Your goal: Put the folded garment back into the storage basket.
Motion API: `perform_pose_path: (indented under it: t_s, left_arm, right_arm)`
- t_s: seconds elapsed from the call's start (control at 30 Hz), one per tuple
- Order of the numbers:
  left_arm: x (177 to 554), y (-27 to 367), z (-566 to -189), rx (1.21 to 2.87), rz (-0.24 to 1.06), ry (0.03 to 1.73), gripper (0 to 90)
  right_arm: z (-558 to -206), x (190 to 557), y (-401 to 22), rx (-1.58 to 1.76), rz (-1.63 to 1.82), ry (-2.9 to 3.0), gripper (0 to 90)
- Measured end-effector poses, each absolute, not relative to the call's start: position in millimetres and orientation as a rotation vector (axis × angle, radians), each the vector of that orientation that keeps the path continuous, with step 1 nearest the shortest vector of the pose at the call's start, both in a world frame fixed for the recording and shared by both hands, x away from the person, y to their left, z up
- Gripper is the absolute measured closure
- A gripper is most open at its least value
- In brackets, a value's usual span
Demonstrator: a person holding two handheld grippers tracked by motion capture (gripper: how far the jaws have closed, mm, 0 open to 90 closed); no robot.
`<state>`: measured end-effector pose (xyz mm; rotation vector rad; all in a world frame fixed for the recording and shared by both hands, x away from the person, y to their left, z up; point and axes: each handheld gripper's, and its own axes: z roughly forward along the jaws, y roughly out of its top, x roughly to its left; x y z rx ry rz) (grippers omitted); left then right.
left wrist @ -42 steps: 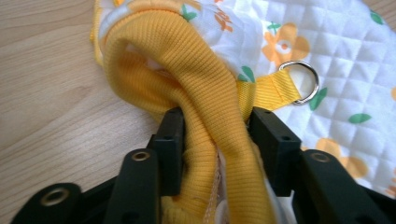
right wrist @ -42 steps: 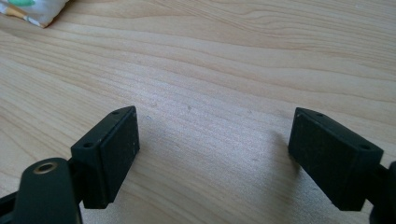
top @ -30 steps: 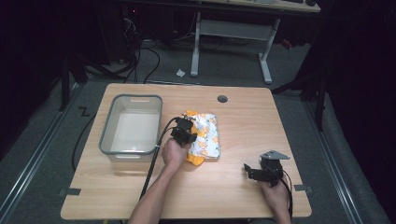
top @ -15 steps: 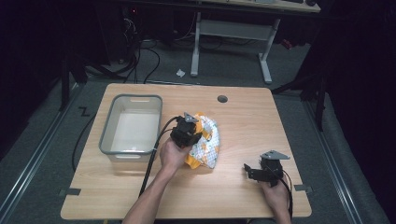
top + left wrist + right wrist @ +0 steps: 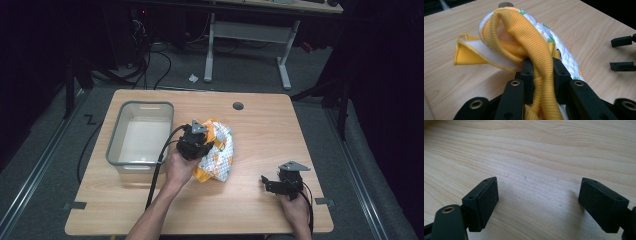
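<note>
Overhead, left gripper (image 5: 196, 141) clamped on a yellow-and-white quilted garment (image 5: 218, 152), bunched mid-table just right of a grey plastic bin (image 5: 114, 150); right gripper (image 5: 274, 183) resting near the table's (image 5: 280, 130) front right edge, jaws apart; closer, from the left gripper view, jaws pinching the ribbed yellow cuff (image 5: 541, 62); from the right gripper view, jaws wide over bare wood.
</note>
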<state>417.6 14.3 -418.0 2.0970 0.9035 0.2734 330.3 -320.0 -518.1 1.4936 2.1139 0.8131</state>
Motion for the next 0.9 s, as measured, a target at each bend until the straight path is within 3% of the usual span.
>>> perform_pose_path:
  t_s: [0.9]
  left_arm:
    - [415.2, 67.2, -385.9, 1.970, 0.271, 0.938, 74.8]
  right_arm:
    - [-518.1, 330.3, -320.0, 1.494, 0.813, 2.114, 16.4]
